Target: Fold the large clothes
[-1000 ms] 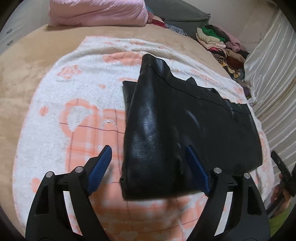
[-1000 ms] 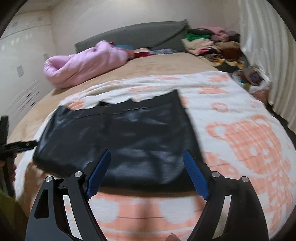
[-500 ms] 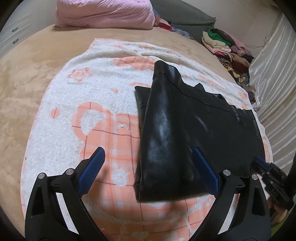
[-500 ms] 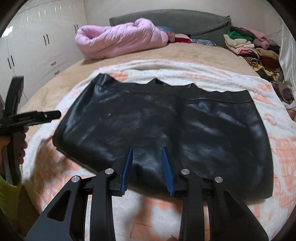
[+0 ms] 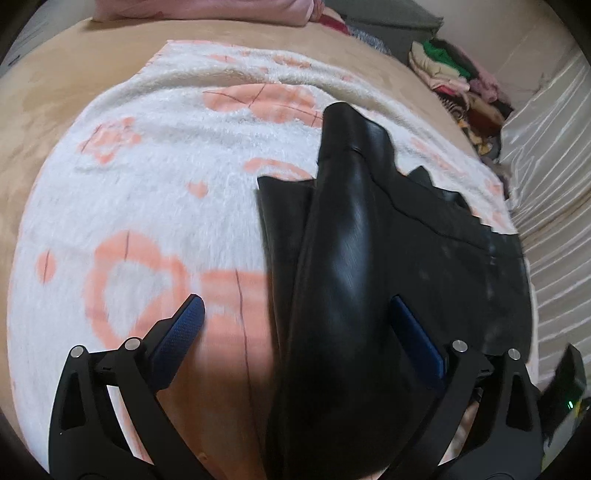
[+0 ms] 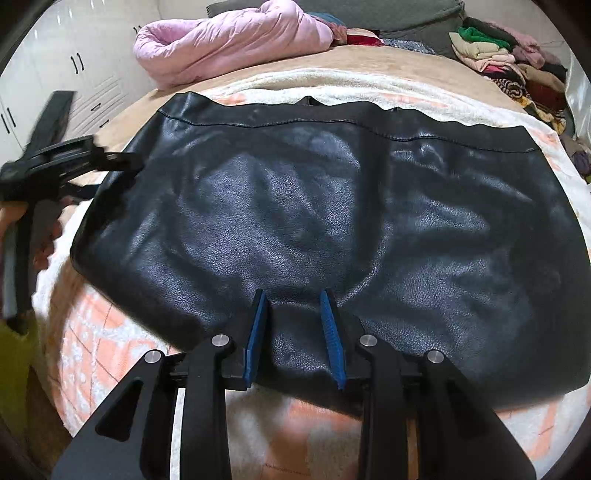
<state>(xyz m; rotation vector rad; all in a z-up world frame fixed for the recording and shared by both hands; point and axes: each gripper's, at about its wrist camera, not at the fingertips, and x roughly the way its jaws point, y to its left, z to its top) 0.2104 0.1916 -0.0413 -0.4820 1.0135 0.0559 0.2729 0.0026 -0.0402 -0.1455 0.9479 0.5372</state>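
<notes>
A black leather garment (image 6: 332,221) is lying spread on a white blanket with orange-pink patterns (image 5: 155,206), which is covering the near part of a tan bed (image 5: 55,103); in the right wrist view the garment is filling most of the middle, its stitched band running along the far edge and its near edge reaching the tool; at the far end of the bed a pink quilt (image 6: 229,40) is lying bundled in front of a grey headboard (image 6: 406,18), and at the far right a pile of mixed clothes (image 6: 509,62) is heaped against a pale, pleated curtain (image 5: 546,155); white cupboard doors (image 6: 55,85) are standing at the far left; nothing is lying on top of the garment; the right tool (image 6: 295,328) has just been closing, and its blue pads (image 6: 258,332) are sitting narrowly apart astride the garment's near edge, a pinch of leather bunched between them, though whether they are pressing it I cannot tell; the left tool (image 5: 295,328) has just been opening and is standing spread wide over the garment's left end, where a raised fold of leather is running between its fingers (image 5: 181,328) without either pad touching it; in the right wrist view the left tool is appearing blurred at the left edge, beside the garment's left side.
</notes>
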